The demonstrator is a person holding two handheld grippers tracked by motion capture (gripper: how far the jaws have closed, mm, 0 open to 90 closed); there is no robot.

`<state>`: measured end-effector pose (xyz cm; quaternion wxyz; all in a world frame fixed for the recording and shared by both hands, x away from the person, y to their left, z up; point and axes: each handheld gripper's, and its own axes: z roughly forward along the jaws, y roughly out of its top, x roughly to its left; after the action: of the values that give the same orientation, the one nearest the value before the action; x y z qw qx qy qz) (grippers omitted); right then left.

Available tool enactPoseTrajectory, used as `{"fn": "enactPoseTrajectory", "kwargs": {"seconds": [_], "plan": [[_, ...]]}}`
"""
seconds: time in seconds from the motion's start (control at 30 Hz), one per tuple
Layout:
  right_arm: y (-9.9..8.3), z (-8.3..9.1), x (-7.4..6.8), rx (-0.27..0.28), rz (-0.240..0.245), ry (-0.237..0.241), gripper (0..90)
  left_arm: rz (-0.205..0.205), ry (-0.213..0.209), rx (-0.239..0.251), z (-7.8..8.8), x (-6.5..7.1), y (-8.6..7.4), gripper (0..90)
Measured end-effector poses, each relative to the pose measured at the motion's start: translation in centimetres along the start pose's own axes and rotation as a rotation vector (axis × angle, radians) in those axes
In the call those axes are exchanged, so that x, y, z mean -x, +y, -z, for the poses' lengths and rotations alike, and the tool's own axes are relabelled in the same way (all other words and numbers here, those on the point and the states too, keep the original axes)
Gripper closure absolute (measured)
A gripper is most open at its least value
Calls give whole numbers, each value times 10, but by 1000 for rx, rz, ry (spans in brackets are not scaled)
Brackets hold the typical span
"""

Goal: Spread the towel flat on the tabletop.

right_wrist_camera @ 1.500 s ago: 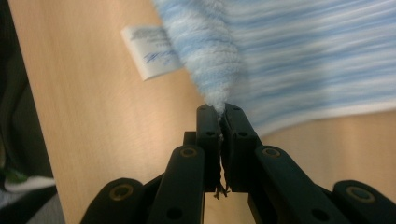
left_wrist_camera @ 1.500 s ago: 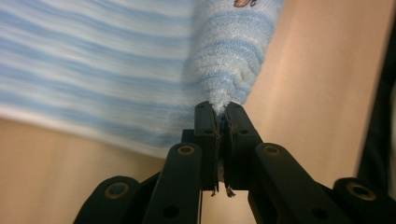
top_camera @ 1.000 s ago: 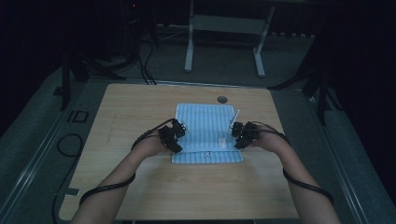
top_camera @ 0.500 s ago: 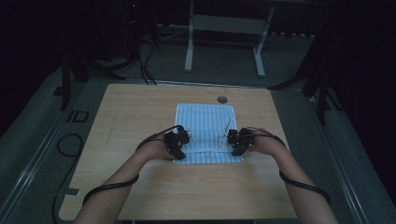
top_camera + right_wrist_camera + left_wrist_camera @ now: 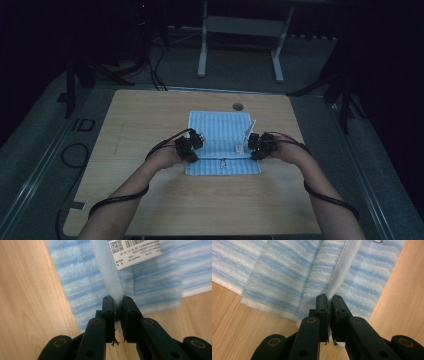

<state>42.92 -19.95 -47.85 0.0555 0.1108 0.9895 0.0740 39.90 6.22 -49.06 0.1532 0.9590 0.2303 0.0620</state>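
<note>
A blue-and-white striped towel (image 5: 220, 131) lies folded in the middle of the wooden table (image 5: 150, 200). My left gripper (image 5: 189, 148) is at the towel's left side. In the left gripper view its jaws (image 5: 329, 298) have just closed and pinch the towel's white hem (image 5: 343, 267). My right gripper (image 5: 260, 145) is at the towel's right side. Its jaws (image 5: 117, 300) have also just closed, on a pale blue hem strip (image 5: 107, 275) beside a white printed label (image 5: 135, 251). That label (image 5: 248, 132) stands up from the towel in the high view.
A small round dark grommet (image 5: 238, 106) sits in the table near its far edge. Behind the table stands a grey metal frame (image 5: 240, 25). Cables (image 5: 75, 155) lie on the dark floor to the left. Bare wood surrounds the towel on all sides.
Both grippers shifted slightly along the towel's left and right sides and have closed on its edges. The towel itself lies much as before.
</note>
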Motion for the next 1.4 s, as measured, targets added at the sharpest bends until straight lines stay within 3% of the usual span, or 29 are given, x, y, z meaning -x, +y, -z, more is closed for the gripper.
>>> {"fn": "enactPoseTrajectory", "kwargs": {"seconds": [0.07, 0.17, 0.27, 0.33, 0.37, 0.43, 0.47, 0.53, 0.57, 0.6, 0.63, 0.67, 0.77, 0.87, 0.93, 1.0, 1.07, 1.13, 1.3, 1.4], "plan": [[-2, 11, -5, 11, 15, -11, 819, 2, -2, 20, 12, 4, 0, 867], [-6, 29, -22, 14, 51, -41, 819, -36, 7, 59, 35, 22, -4, 866], [-14, 50, -54, 21, 98, -69, 819, -106, -15, 87, 59, 52, -14, 865], [-23, 61, -81, 31, 136, -74, 819, -165, -60, 94, 72, 77, -23, 865], [-29, 65, -96, 32, 146, -65, 819, -191, -73, 93, 76, 91, -29, 864], [-40, 69, -125, 34, 167, -35, 818, -226, -138, 78, 79, 117, -39, 862], [-45, 69, -139, 36, 163, 2, 815, -250, -179, 70, 79, 130, -45, 860], [-55, 67, -170, 29, 225, 85, 767, -295, -285, 52, 79, 151, -56, 797], [-55, 67, -170, 29, 225, 85, 767, -295, -285, 52, 79, 151, -56, 728], [-60, 68, -182, 36, 252, 131, 713, -317, -296, 63, 80, 158, -63, 728], [-64, 72, -193, 75, 271, 167, 704, -298, -292, 70, 81, 158, -65, 694], [-66, 76, -195, 94, 262, 160, 698, -285, -286, 71, 80, 155, -66, 667], [-67, 80, -181, 114, 200, 79, 699, -231, -255, 72, 72, 141, -68, 641], [-65, 71, -161, 112, 172, 57, 678, -194, -207, 39, 57, 125, -67, 606], [-62, 60, -145, 100, 150, 69, 683, -174, -188, 26, 46, 111, -64, 597], [-58, 47, -131, 70, 137, 59, 652, -156, -133, -2, 38, 101, -62, 570], [-54, 35, -117, 42, 141, 47, 607, -148, -115, -22, 31, 90, -59, 556], [-53, 25, -100, 37, 132, 73, 580, -144, -85, -40, 26, 82, -58, 532], [-51, 12, -67, 13, 124, 65, 544, -101, -55, -41, 23, 52, -54, 497], [-50, 6, -51, -20, 112, 91, 527, -72, -34, -40, 21, 35, -52, 492]]}}
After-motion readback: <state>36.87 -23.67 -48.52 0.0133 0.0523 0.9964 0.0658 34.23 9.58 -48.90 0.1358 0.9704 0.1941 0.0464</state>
